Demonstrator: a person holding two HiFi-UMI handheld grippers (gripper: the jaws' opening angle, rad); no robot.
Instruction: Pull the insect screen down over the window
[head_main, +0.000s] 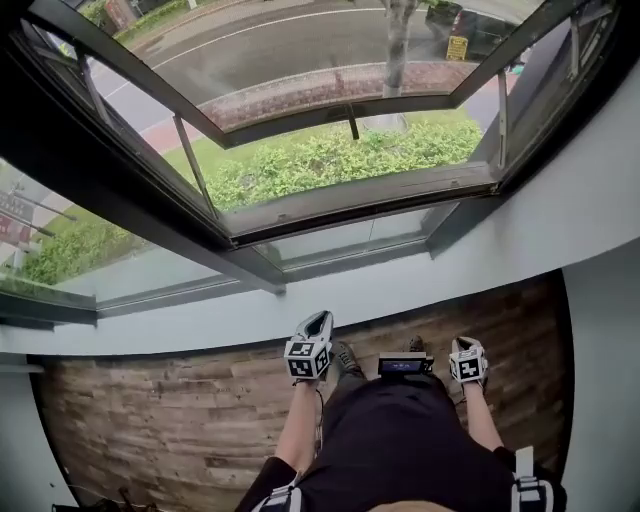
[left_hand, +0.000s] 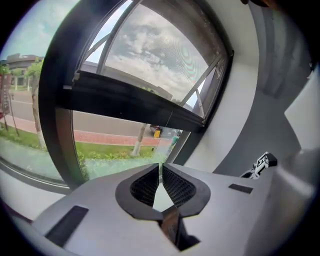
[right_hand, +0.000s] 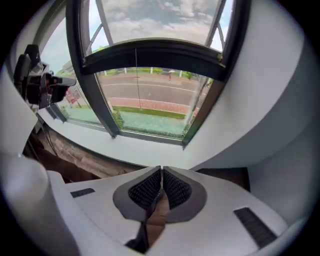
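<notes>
In the head view, the left gripper (head_main: 319, 320) and the right gripper (head_main: 467, 350) hung low in front of the person's dark clothing, over the wooden floor (head_main: 150, 410) and short of the white sill (head_main: 420, 280), touching nothing. The window (head_main: 330, 150) above them stood with its dark-framed sash swung outward; the insect screen could not be made out from here. Each gripper's cube bore only black-and-white square markers, with no words. A yellow sign (head_main: 457, 47) by the road outside carried print too small to read. In the left gripper view, the left gripper (left_hand: 160, 167) had its jaws drawn together, the tips meeting, with nothing between the ribbed pads (left_hand: 177, 186). A fine rippling mesh pattern, seemingly the insect screen (left_hand: 185, 55), lay across the upper part of the window above a dark crossbar (left_hand: 125, 105). In the right gripper view, the right gripper (right_hand: 161, 172) likewise had its jaws closed on each other and was empty, aimed at the sill. A thin cord (right_hand: 137, 80) hung down in front of the glass, well apart from both grippers.
</notes>
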